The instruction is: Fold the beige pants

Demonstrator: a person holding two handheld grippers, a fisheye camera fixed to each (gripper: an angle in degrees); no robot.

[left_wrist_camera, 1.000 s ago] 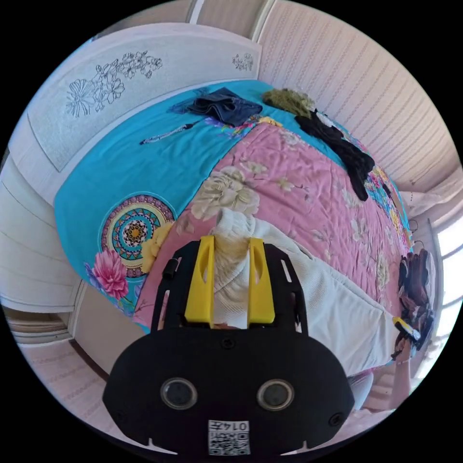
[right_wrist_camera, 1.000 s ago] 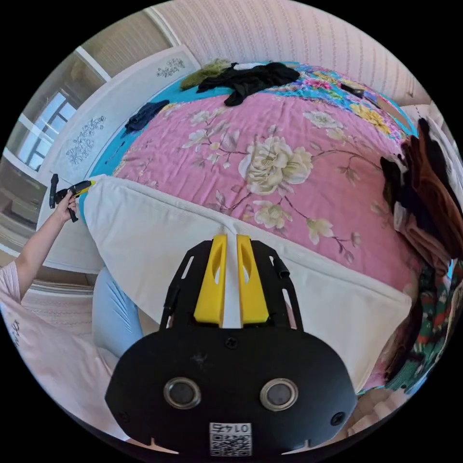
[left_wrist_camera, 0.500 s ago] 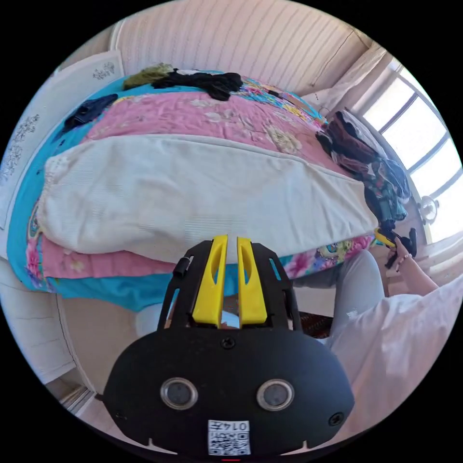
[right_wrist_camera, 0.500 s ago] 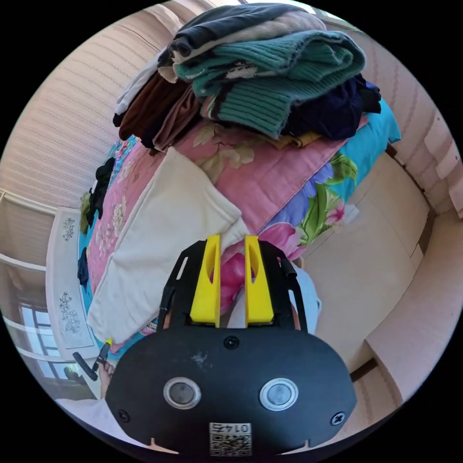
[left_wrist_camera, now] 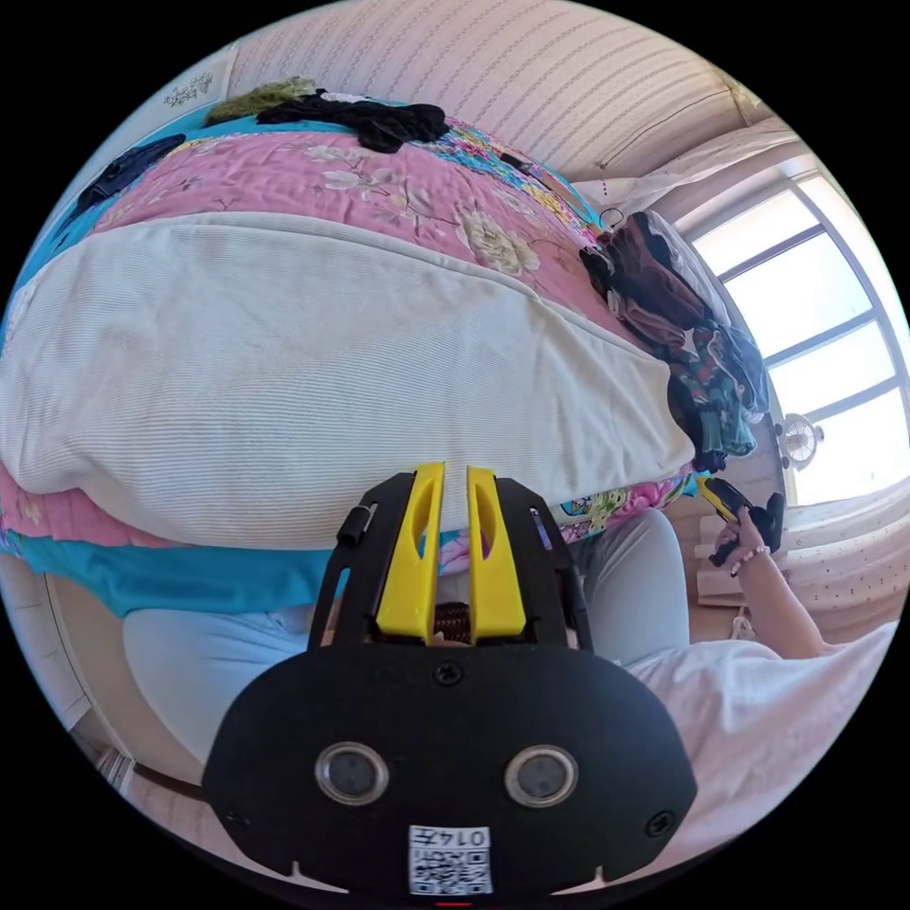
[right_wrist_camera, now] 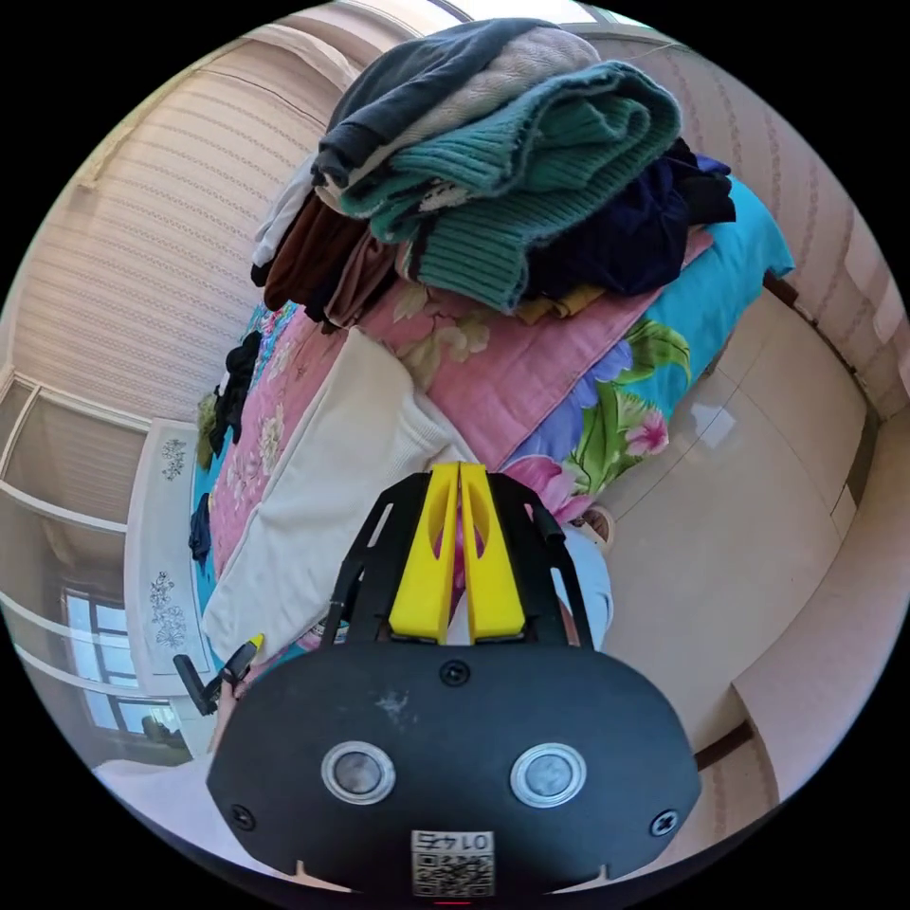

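Left gripper view: beige pants flat across frame centre on pink quilt, soft, light ribbed knit (best pinched at hem corners), left gripper slightly parted, empty; right gripper closed on nothing.

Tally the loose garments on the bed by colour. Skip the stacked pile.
Beige: 1, the beige pants
Black: 1, the black garment
Olive green: 1, the olive-green garment
Dark blue: 1, the dark blue garment
Total: 4
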